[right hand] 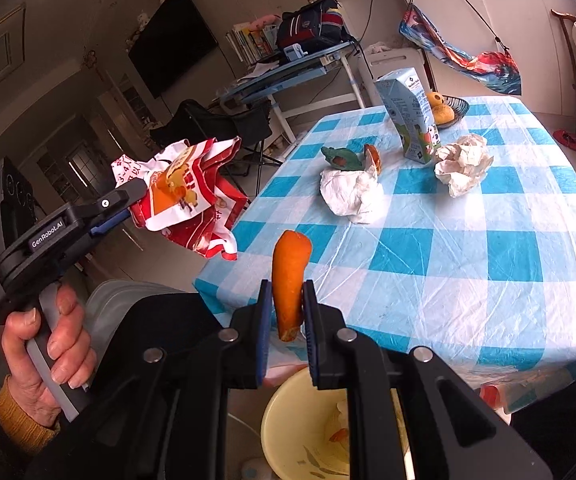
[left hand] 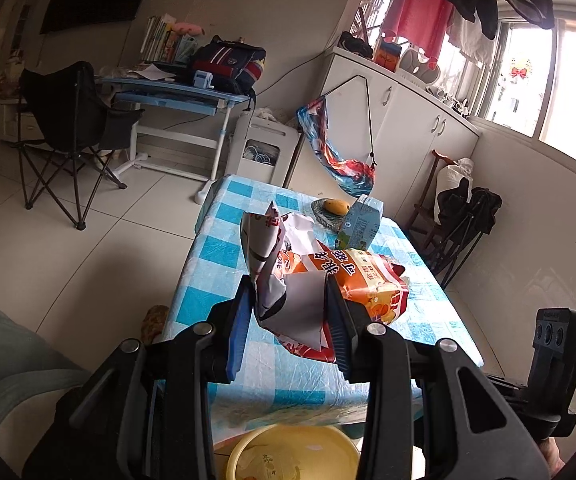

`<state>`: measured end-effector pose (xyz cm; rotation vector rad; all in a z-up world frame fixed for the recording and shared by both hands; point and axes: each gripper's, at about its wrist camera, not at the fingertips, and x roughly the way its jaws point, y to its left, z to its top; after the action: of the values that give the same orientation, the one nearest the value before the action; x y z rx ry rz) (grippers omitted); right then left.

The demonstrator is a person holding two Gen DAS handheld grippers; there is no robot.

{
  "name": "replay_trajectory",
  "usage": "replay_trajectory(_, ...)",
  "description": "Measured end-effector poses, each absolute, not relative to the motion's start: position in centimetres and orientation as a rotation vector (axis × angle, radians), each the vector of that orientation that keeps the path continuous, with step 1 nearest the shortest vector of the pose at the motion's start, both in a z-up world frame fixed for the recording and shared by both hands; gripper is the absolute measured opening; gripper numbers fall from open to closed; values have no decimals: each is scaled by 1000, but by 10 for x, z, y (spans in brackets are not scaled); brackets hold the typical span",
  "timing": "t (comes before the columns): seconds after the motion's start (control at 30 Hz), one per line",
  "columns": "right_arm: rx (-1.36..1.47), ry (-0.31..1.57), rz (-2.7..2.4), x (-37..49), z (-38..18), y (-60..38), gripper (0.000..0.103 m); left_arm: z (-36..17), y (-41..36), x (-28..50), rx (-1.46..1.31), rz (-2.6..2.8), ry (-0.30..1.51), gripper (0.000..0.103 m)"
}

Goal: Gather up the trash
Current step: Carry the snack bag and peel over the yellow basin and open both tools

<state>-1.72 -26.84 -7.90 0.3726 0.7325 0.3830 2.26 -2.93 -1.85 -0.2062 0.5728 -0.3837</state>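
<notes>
My left gripper (left hand: 290,292) is shut on a crumpled red, orange and white snack wrapper (left hand: 308,276), held up in the air in front of the checked table (left hand: 227,256). In the right wrist view that wrapper (right hand: 187,196) hangs left of the table's edge, in the left gripper (right hand: 127,204) carried by a hand (right hand: 47,344). My right gripper (right hand: 285,292) is shut on an orange peel strip (right hand: 290,276) that stands upright between its pads. A yellow basin (right hand: 288,416) sits low beneath both grippers, also seen in the left wrist view as the basin (left hand: 292,452).
On the table (right hand: 488,240) lie two crumpled white papers (right hand: 352,196) (right hand: 462,164), green and orange peel scraps (right hand: 348,158), a milk carton (right hand: 410,120) and a bowl of fruit (right hand: 446,110). A folding chair (left hand: 67,132) and a desk (left hand: 175,96) stand beyond.
</notes>
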Motion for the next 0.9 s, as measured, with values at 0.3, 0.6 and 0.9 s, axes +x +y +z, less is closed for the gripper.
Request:
replay_trajectory(0.3, 411, 863, 388, -52, -113, -250, 16, -34, -35, -12, -157, -413, 627, 34)
replay_trajectory(0.6, 429, 886, 302, -66, -119, -252, 39, -53, -46, -26, -103, -433, 685, 34)
replay_trajectory(0.9, 525, 776, 182, -81, -112, -280, 49, -67, -60, -34, -21, -456, 722, 34)
